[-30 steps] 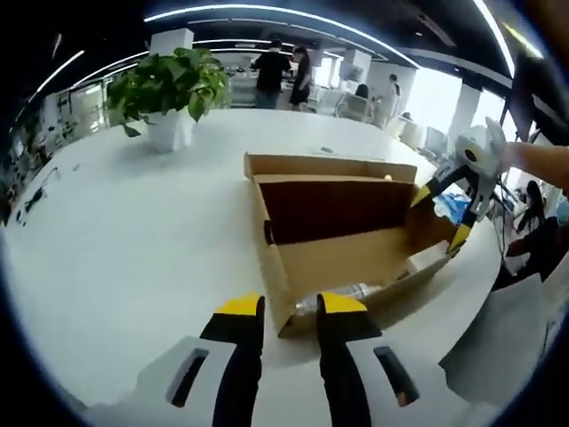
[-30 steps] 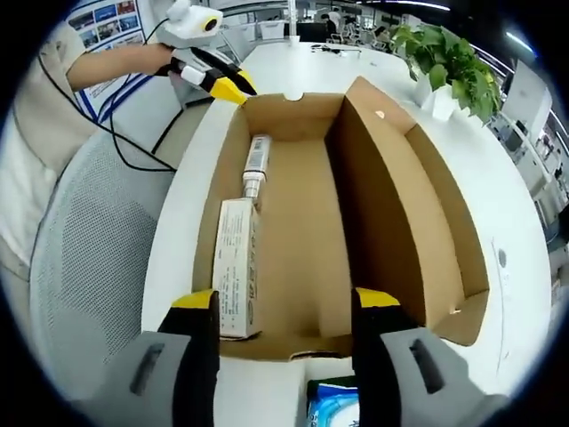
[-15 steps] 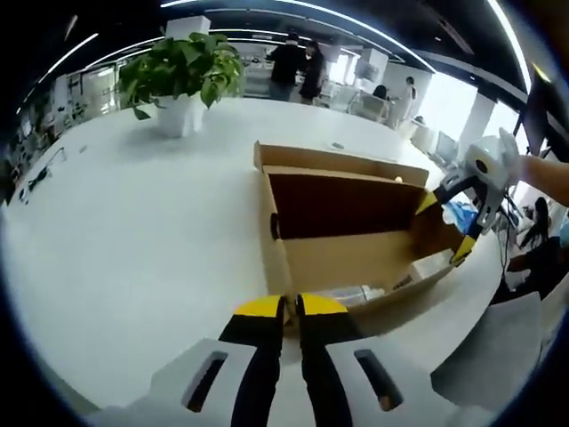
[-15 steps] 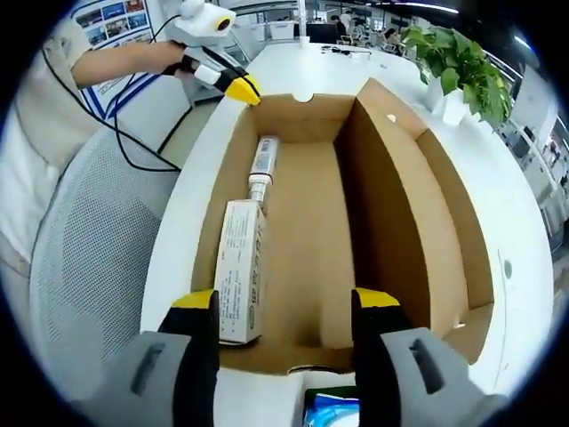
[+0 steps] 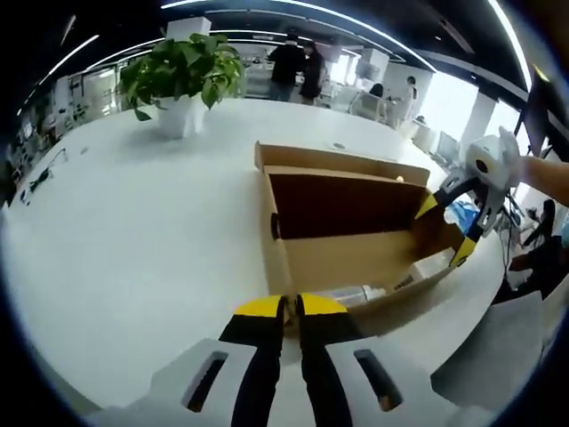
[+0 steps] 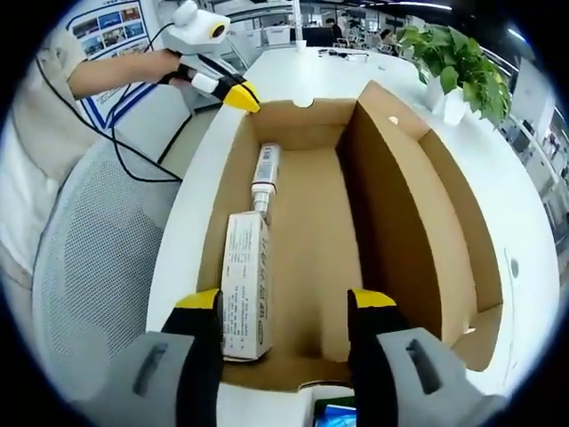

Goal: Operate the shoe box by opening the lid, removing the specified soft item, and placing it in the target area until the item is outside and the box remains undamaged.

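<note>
The brown shoe box [image 5: 342, 258] [image 6: 307, 222] lies on the white table with its lid [image 6: 404, 205] swung open and standing along one side. Inside lie a white carton [image 6: 244, 285] and a tube [image 6: 264, 169] end to end. My left gripper [image 5: 291, 307] is shut on the box's end wall at a corner; from the right gripper view that left gripper [image 6: 240, 93] sits at the far left corner. My right gripper [image 6: 285, 302] [image 5: 444, 227] is open, straddling the opposite end with nothing between its fingers. A blue packet [image 6: 333, 414] lies outside the box, under the right gripper.
A potted plant [image 5: 178, 76] [image 6: 444, 53] stands farther along the table. A grey mesh chair [image 6: 98, 267] and a person's sleeve [image 6: 36, 133] are beside the table's edge [image 6: 182, 222]. People [image 5: 298, 71] stand far off.
Since a second ago my left jaws have closed onto the box's end wall. The right gripper view has shifted slightly along the box; carton and tube lie as before.
</note>
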Demonstrator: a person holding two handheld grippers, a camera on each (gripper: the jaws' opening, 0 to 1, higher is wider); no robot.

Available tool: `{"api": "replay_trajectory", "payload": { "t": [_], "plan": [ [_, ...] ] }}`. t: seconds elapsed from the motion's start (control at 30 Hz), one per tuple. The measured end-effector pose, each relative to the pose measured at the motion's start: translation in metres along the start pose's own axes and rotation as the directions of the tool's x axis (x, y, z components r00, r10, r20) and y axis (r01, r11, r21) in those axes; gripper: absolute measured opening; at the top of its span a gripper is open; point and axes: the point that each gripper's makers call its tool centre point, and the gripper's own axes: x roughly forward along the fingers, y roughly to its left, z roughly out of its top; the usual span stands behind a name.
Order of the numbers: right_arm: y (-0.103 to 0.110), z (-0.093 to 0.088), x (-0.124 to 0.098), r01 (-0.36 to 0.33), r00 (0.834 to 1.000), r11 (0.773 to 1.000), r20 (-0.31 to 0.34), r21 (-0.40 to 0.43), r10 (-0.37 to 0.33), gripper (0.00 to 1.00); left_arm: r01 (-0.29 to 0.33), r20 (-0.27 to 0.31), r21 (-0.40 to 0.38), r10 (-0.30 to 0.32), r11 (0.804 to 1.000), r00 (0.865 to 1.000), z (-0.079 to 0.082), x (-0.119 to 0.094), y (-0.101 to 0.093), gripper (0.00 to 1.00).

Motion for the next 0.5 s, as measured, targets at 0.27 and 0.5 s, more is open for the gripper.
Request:
{"api": "replay_trajectory", "payload": {
  "t": [0.27,0.5],
  "plan": [
    [-0.014,-0.005,-0.008,0.058,0.998,0.998,-0.011,-0.007,-0.058,0.54,0.0,-0.002,0.003,0.0,1.0,1.0,0.0,0.0,0.0,0.03],
    [-0.006,-0.004,-0.011,0.025,1.0,1.0,0.003,-0.005,-0.025,0.53,0.001,-0.004,0.007,-0.001,1.0,1.0,0.0,-0.001,-0.001,0.03]
  ]
}}
